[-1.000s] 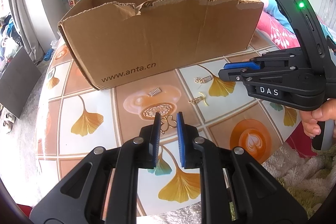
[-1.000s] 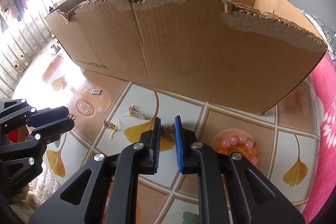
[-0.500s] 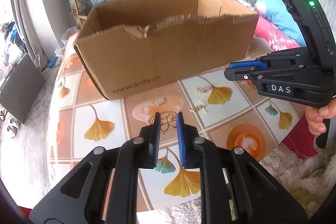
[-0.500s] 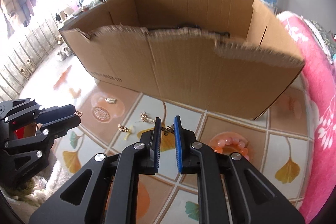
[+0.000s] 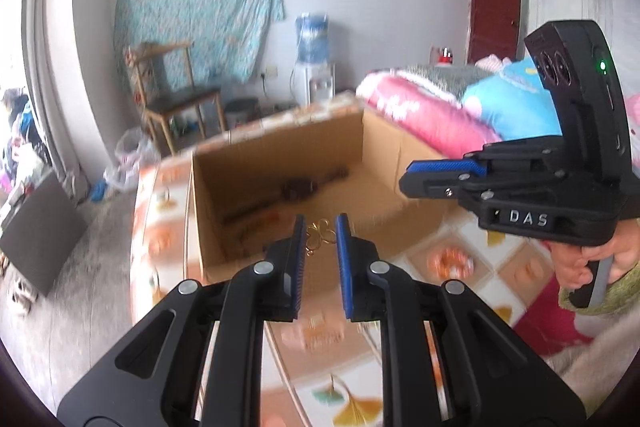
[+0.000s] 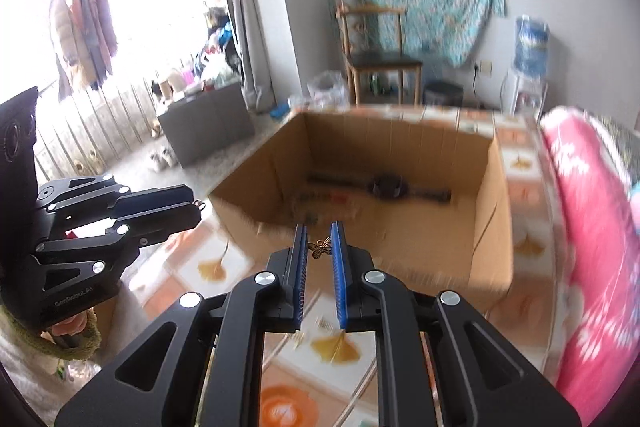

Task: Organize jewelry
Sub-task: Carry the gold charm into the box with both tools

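Note:
My left gripper [image 5: 319, 231] is shut on a gold openwork clover piece [image 5: 320, 233] and holds it in the air just before the near wall of the open cardboard box [image 5: 280, 163]. My right gripper [image 6: 320, 247] is shut on a small bronze butterfly charm [image 6: 319, 249], also held high at the box's [image 6: 492, 195] near edge. Each gripper shows in the other's view, the right one at the right [image 5: 404, 179], the left one at the left [image 6: 196, 209]. Dark items lie blurred on the box floor.
The box stands on a table with a ginkgo-leaf tile cloth [image 6: 216, 269]. A pink bed [image 6: 592, 227] lies to the right. A wooden chair [image 5: 172, 99], a water dispenser [image 5: 312, 67] and a grey cabinet [image 6: 204, 131] stand beyond the table.
Both grippers have risen from the table with their pieces and moved toward the box. The views now look down into the open box from above its near wall.

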Demonstrator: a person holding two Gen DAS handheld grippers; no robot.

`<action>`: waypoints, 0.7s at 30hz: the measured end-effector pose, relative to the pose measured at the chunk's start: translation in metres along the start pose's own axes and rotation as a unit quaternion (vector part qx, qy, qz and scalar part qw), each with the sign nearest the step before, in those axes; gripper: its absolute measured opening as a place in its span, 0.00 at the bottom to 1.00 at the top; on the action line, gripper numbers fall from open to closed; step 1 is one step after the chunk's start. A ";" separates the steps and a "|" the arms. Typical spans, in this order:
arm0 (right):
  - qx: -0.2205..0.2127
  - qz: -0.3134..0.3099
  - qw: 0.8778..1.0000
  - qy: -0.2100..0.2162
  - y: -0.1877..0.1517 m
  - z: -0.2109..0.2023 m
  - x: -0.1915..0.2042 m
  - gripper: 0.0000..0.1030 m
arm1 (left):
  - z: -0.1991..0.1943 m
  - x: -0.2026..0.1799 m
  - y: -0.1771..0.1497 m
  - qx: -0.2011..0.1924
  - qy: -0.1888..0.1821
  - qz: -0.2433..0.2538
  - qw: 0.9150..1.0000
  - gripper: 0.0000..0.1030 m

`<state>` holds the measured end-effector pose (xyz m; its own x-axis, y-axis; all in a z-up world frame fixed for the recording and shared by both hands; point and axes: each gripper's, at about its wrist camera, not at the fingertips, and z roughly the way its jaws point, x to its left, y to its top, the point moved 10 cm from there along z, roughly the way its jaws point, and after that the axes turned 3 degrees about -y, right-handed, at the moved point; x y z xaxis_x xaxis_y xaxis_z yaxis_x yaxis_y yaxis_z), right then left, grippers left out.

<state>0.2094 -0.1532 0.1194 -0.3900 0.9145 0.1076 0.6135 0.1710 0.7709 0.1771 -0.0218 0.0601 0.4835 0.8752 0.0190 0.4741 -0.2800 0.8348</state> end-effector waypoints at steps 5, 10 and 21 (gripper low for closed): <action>0.007 0.009 1.000 0.000 0.027 0.029 -0.029 0.12 | 0.055 0.004 0.023 0.029 -0.035 -0.016 0.999 0.14; 0.068 0.033 0.997 -0.005 0.030 0.079 -0.069 0.12 | 0.114 0.006 0.020 0.094 -0.075 -0.055 0.991 0.14; 0.076 0.042 0.996 -0.024 0.045 0.114 -0.116 0.13 | 0.178 -0.010 0.017 0.149 -0.176 -0.161 0.960 0.21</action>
<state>0.3606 -0.2095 0.0701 -0.3027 0.9435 0.1349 0.7403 0.1436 0.6568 0.3118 -0.1055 -0.0241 0.4715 0.7617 -0.4444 0.8042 -0.1647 0.5710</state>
